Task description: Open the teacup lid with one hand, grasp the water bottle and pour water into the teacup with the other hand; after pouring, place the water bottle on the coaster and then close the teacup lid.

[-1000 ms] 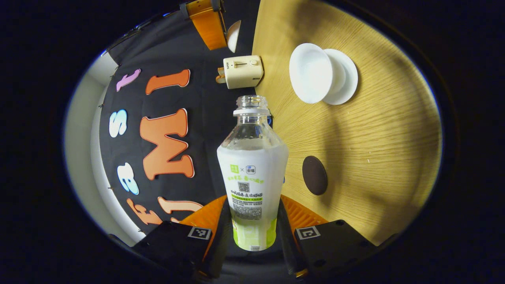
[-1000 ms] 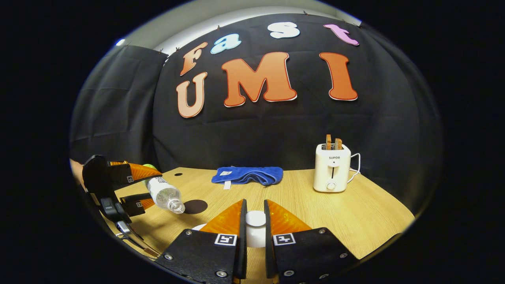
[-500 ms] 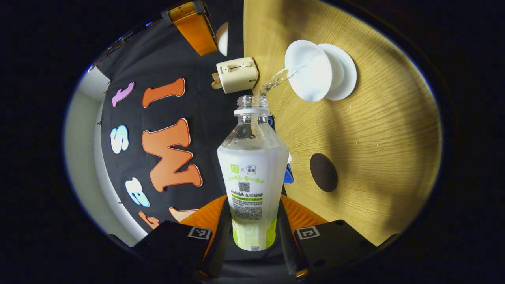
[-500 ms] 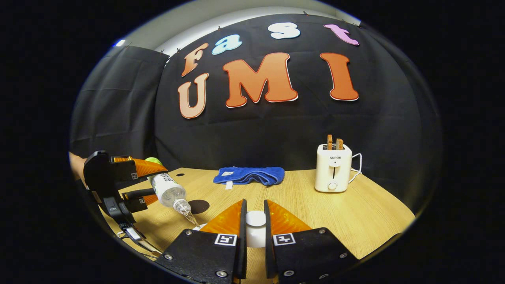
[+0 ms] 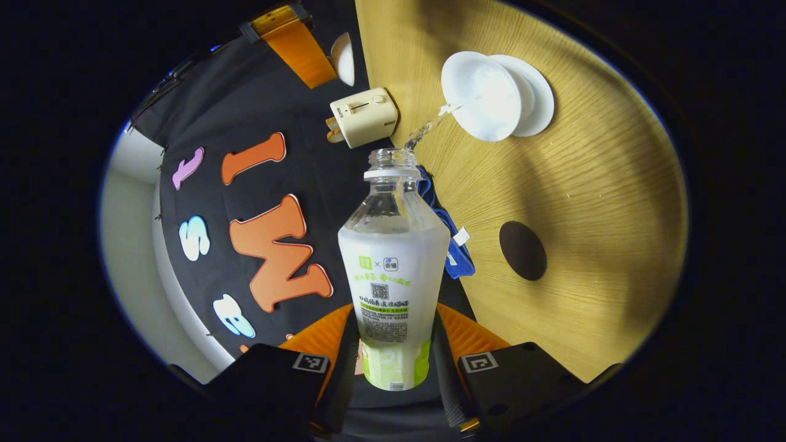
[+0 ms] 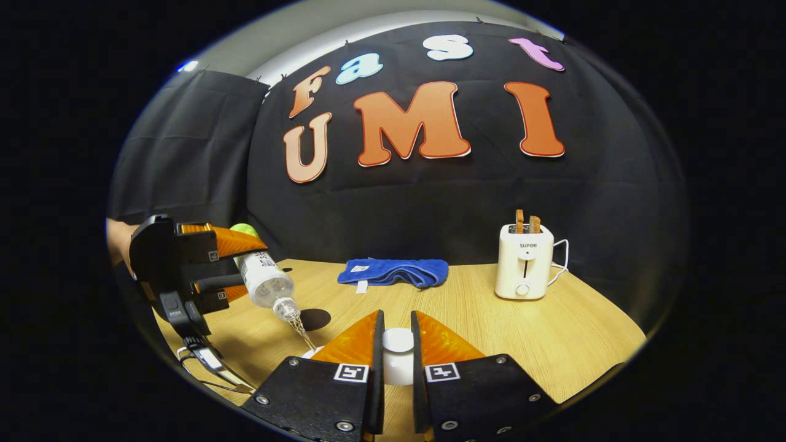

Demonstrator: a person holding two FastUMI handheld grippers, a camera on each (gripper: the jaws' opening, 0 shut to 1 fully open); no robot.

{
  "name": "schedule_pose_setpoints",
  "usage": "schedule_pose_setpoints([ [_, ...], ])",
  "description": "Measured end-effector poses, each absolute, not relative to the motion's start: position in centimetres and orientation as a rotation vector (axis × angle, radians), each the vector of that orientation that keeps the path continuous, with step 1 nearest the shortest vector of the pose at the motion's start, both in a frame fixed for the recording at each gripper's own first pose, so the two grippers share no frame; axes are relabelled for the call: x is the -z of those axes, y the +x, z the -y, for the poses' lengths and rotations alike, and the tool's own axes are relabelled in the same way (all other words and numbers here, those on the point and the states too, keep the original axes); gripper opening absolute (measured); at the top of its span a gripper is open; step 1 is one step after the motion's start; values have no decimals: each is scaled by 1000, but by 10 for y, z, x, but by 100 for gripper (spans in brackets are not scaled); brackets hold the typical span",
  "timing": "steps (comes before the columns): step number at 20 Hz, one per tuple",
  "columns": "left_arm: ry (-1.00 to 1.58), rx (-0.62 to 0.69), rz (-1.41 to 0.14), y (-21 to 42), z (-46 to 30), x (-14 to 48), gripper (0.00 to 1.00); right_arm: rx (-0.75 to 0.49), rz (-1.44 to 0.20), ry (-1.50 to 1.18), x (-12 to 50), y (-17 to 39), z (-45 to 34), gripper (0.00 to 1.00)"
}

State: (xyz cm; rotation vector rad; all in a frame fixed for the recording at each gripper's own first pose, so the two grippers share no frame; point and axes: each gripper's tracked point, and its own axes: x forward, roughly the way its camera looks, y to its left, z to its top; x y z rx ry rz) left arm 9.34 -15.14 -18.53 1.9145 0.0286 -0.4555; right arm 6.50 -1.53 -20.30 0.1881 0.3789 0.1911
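The wooden table [image 6: 491, 319] carries a white toaster [image 6: 524, 261] and a folded blue cloth [image 6: 393, 272] near the back wall, with the dark round coaster [image 5: 522, 250] lying bare, well apart from the teacup [image 5: 482, 95], which sits uncovered on its saucer [image 5: 537, 92]. The left gripper [image 5: 396, 344] is clenched around the lower, labelled body of the water bottle [image 5: 393, 270], tipped mouth-down so that a thin stream [image 5: 430, 126] runs from the open neck to the teacup's near rim. The bottle looks like light, thin plastic that would give under a hard squeeze, and its weight shifts as it empties, so the wide labelled section is the sound place to hold it. The right gripper [image 6: 396, 350] is clamped on the small white knob of the lid [image 6: 398, 341], held off the cup; being ceramic, it seems smooth and breakable, and the knob offers the only sure purchase.
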Motion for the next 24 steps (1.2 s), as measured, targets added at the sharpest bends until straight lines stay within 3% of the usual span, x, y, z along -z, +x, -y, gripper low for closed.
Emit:
schedule_pose_setpoints([
  [12,2074,405,24,101,156,143,64,-246,-360,198,196,63,10,19],
  [24,2173,475,138,100,196,160,65,-257,-355,196,197,61,13,19],
])
